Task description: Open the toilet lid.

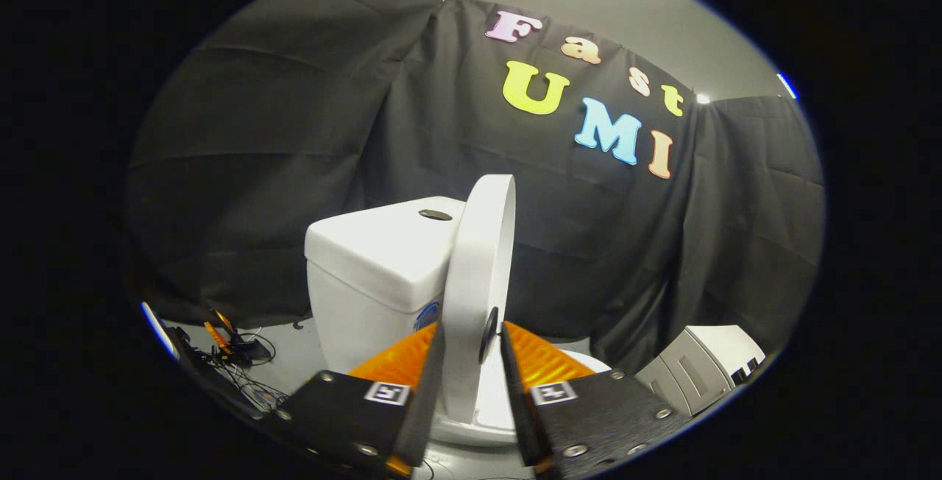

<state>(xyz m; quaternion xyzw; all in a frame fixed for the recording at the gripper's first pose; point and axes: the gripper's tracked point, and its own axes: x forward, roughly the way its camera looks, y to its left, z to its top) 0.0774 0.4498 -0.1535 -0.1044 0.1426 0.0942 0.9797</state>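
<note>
A white toilet stands ahead, its tank (pixel 372 266) beyond the left finger with a dark flush button (pixel 435 214) on top. The white lid (pixel 482 259) is raised almost upright, seen edge-on, leaning toward the tank. My gripper (pixel 471 336) has the lid's lower edge between its fingers, and both fingers press on it. A strip of the white seat and bowl rim (pixel 478 425) shows below, between the fingers.
A black cloth wall (pixel 294 134) hangs close behind the toilet. On the floor to the left lie cables and a small dark device (pixel 239 351). A white boxy unit (pixel 706 362) stands low on the right.
</note>
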